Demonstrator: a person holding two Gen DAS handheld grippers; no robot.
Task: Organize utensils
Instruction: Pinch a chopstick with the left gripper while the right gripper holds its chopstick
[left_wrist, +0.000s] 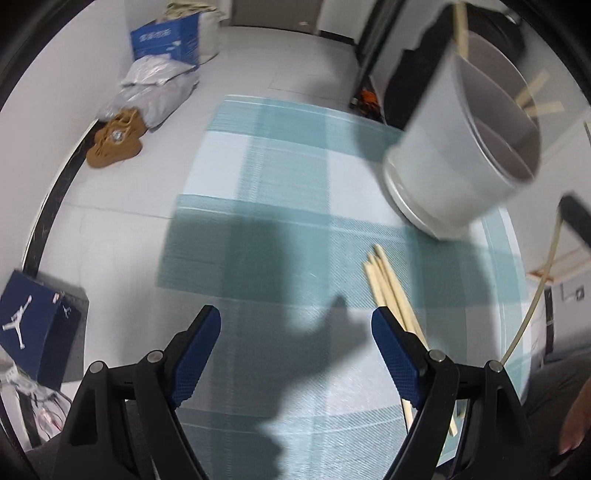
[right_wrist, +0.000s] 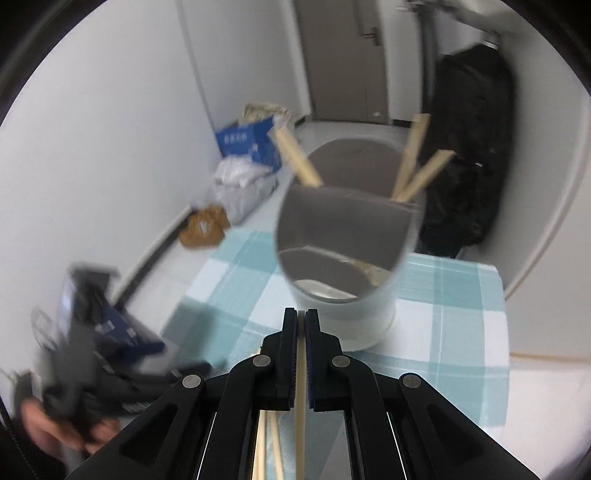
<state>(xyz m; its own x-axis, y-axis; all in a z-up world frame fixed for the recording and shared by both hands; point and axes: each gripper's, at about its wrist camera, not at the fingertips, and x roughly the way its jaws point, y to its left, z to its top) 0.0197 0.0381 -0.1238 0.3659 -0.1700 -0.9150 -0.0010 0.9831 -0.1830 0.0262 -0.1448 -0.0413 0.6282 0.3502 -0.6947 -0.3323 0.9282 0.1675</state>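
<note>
Right gripper (right_wrist: 301, 314) is pinching one chopstick (right_wrist: 300, 398) just short of the holder (right_wrist: 343, 295), left gripper (left_wrist: 295, 325) fingers spread over the desk (left_wrist: 277, 221).

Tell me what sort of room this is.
Probably a lived-in home room, not a lab: a table with a blue checked tablecloth, brown shoes and a shoebox on the tiled floor, cardboard box by the wall, and a door beyond.
</note>
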